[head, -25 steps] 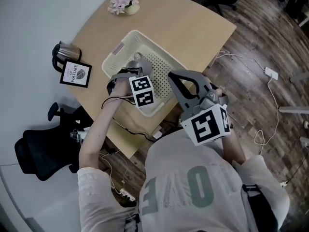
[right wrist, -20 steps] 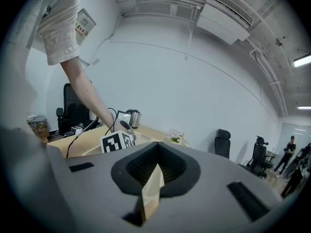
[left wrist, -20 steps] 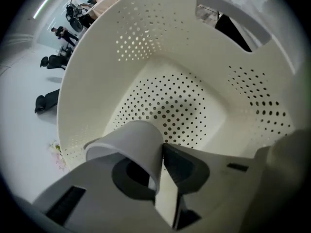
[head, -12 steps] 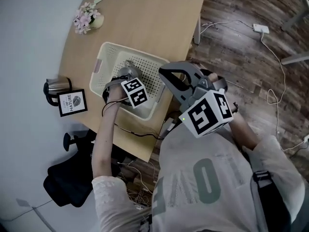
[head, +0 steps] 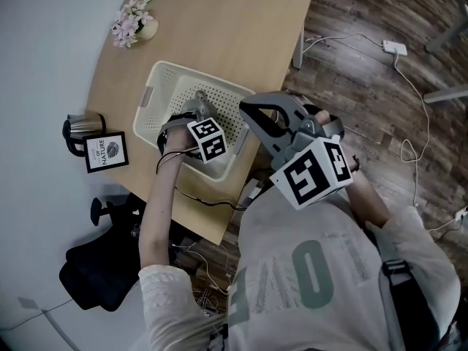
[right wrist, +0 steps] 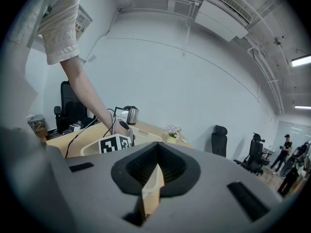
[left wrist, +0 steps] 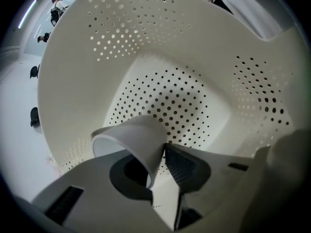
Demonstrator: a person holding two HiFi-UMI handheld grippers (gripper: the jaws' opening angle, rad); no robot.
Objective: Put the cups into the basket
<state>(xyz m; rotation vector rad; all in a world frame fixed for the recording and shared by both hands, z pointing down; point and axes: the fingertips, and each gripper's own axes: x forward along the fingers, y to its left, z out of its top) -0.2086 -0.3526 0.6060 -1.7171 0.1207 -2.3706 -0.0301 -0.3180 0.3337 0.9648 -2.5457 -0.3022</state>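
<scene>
A cream perforated basket (head: 155, 86) stands on the wooden table (head: 219, 35). My left gripper (head: 191, 117) reaches down inside it, shut on the rim of a pale grey cup (head: 196, 106). In the left gripper view the cup (left wrist: 133, 140) tilts between the jaws just above the basket's dotted floor (left wrist: 165, 96). My right gripper (head: 254, 112) is held up by the person's chest, off the table's near edge, shut with nothing in it. The right gripper view shows its jaws (right wrist: 154, 171) together, with the left gripper's marker cube (right wrist: 115, 143) and the basket (right wrist: 90, 149) beyond.
A steel kettle (head: 79, 129) and a framed card (head: 107, 152) stand at the table's left edge, a small flower pot (head: 133, 25) at its far corner. A black office chair (head: 95, 265) sits at lower left. Cables and a power adapter (head: 395, 46) lie on the wood floor.
The head view has swung, so the table sits differently in frame. The left gripper stays down in the basket with the cup. The right gripper keeps its place by the chest.
</scene>
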